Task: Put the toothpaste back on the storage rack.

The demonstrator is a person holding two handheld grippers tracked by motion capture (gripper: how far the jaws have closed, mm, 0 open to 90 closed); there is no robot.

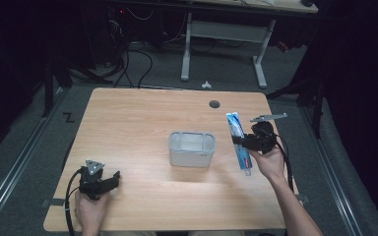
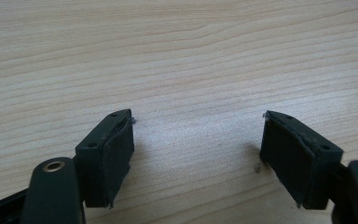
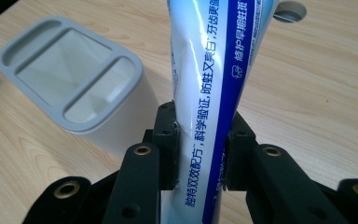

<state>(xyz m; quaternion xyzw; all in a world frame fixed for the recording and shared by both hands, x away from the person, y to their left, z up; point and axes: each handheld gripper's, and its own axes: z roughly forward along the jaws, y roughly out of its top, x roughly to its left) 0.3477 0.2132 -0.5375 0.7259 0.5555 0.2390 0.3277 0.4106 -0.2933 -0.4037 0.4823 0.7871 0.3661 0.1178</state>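
Observation:
A white and blue toothpaste tube (image 1: 239, 141) hangs over the table's right side, and my right gripper (image 1: 241, 142) is shut on its middle. In the right gripper view the tube (image 3: 209, 79) rises between the two jaws, with my right gripper (image 3: 200, 151) clamped on it. A grey holder (image 1: 192, 148) with three top compartments stands at the table's centre, left of the tube; its rim (image 3: 37, 74) lies apart from the tube. My left gripper (image 1: 114, 178) rests at the near left edge, open. Its jaws (image 2: 196, 154) stand wide apart over bare wood.
The wooden table (image 1: 138, 123) has a round cable hole (image 1: 214, 104) near its far edge. Beyond it stands a white-legged desk (image 1: 226, 34) with cables on the floor. Dark floor rails run along both sides.

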